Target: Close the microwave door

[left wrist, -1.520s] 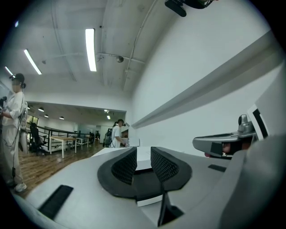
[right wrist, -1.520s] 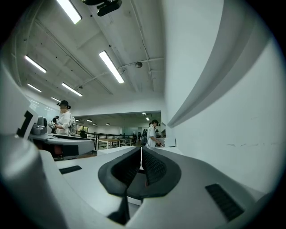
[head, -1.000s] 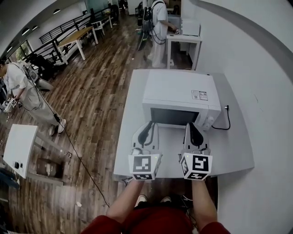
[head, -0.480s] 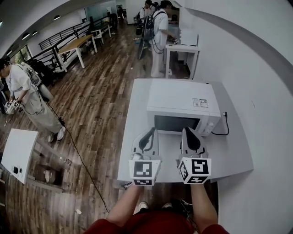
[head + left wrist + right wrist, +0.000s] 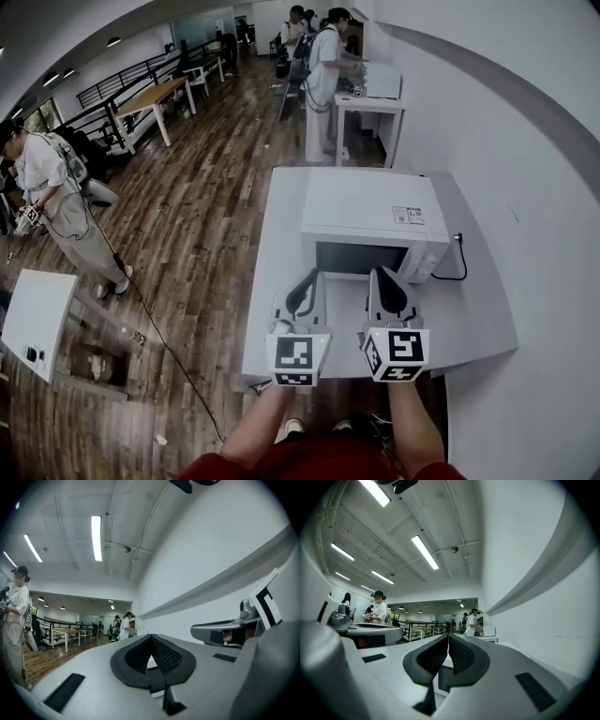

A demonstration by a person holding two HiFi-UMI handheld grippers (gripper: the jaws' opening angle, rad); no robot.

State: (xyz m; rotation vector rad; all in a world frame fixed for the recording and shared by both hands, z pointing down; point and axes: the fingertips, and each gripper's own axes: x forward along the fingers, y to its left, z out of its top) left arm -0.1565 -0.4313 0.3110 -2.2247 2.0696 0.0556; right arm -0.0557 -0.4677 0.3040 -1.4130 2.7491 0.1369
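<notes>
The white microwave (image 5: 370, 211) stands on a white table (image 5: 281, 328) against the wall. Its door with the dark window (image 5: 361, 257) lies flush against the front, closed. My left gripper (image 5: 309, 276) and right gripper (image 5: 380, 273) hover side by side just in front of the door, pointing at it. In the left gripper view the left gripper (image 5: 151, 639) has its black pads together with nothing between them. The right gripper (image 5: 448, 638) is likewise shut and empty, and part of the microwave front (image 5: 442, 680) shows beneath its pads.
A black power cable (image 5: 459, 258) runs from the microwave's right side along the wall. A person stands at a second white desk (image 5: 370, 94) behind the microwave. Another person (image 5: 52, 187) and a small white table (image 5: 37, 319) are at the left on the wooden floor.
Both grippers shifted a little and rose slightly in front of the microwave, then held still. The head view tilted, so the microwave sits lower in the picture.
</notes>
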